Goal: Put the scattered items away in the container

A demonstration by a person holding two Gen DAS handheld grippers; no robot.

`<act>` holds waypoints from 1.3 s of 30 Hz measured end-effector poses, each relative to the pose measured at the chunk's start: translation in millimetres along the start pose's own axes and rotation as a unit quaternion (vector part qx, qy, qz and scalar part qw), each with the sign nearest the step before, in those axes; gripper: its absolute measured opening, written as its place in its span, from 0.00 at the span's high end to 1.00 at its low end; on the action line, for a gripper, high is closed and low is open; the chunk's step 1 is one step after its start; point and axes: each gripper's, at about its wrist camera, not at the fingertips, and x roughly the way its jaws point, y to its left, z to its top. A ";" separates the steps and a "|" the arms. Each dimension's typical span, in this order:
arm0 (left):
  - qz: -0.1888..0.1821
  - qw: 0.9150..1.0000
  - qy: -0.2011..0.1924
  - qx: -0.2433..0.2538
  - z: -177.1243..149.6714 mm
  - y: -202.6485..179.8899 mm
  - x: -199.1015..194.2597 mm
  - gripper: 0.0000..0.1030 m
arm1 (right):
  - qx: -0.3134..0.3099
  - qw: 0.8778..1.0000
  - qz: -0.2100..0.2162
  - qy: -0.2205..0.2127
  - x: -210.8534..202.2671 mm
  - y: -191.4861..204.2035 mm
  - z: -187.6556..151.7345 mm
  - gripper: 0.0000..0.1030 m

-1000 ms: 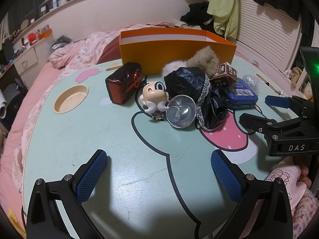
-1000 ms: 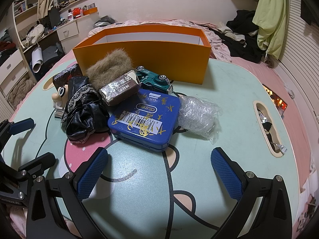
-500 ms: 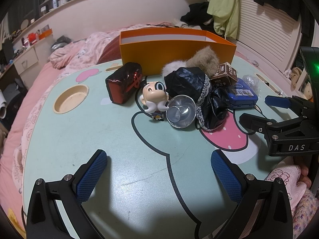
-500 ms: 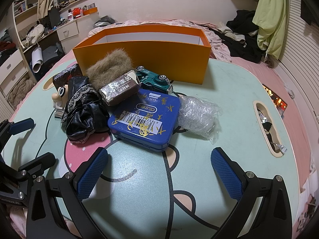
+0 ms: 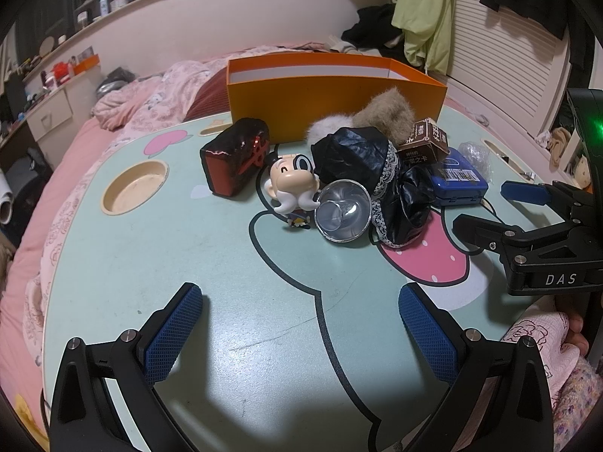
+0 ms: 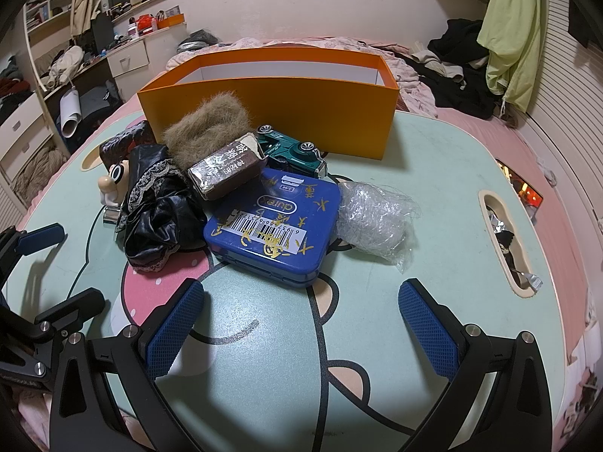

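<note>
An orange box (image 5: 331,101) (image 6: 271,113) stands at the table's far side. In front of it lies a pile: a dark red pouch (image 5: 235,160), a big-headed figurine (image 5: 292,184), a shiny metal cup (image 5: 343,211), black lace-trimmed cloth (image 5: 380,173) (image 6: 154,207), a fur piece (image 6: 209,124), a brown carton (image 6: 226,169), a green toy car (image 6: 292,150), a blue tin (image 6: 275,222) and crumpled clear plastic (image 6: 373,218). My left gripper (image 5: 301,331) hangs open short of the pile. My right gripper (image 6: 301,327) is open too, just before the blue tin.
The round mint table (image 5: 211,263) has a cup recess (image 5: 133,188) at left and a slot (image 6: 505,241) holding wrappers at right. Pink bedding (image 5: 150,86) surrounds it. A hand in a pink sleeve (image 5: 557,331) holds the right gripper at the near edge.
</note>
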 end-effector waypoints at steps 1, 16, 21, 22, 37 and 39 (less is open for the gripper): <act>0.000 1.000 0.000 0.000 0.0 0.0 0.0 0.00 | 0.000 1.000 0.000 0.000 0.0 0.0 0.0 0.00; 0.021 1.000 0.013 -0.006 0.9 1.5 -4.8 0.00 | 0.003 1.000 -0.003 0.000 -0.3 0.0 0.3 0.00; 0.037 0.998 0.014 -0.040 3.3 16.0 -10.2 0.00 | 0.005 1.000 -0.003 0.000 0.7 0.1 0.0 0.00; 0.025 0.998 0.004 -0.051 5.2 22.2 -14.9 0.00 | 0.005 1.000 -0.003 0.000 0.8 0.1 -0.1 0.00; -0.031 0.999 -0.012 -0.030 107.3 58.5 31.8 0.39 | 0.009 1.000 -0.006 0.000 0.7 0.4 0.2 0.00; -0.033 0.999 0.013 -0.022 110.8 54.2 46.8 0.62 | 0.009 1.000 -0.006 0.000 0.7 0.0 0.2 0.00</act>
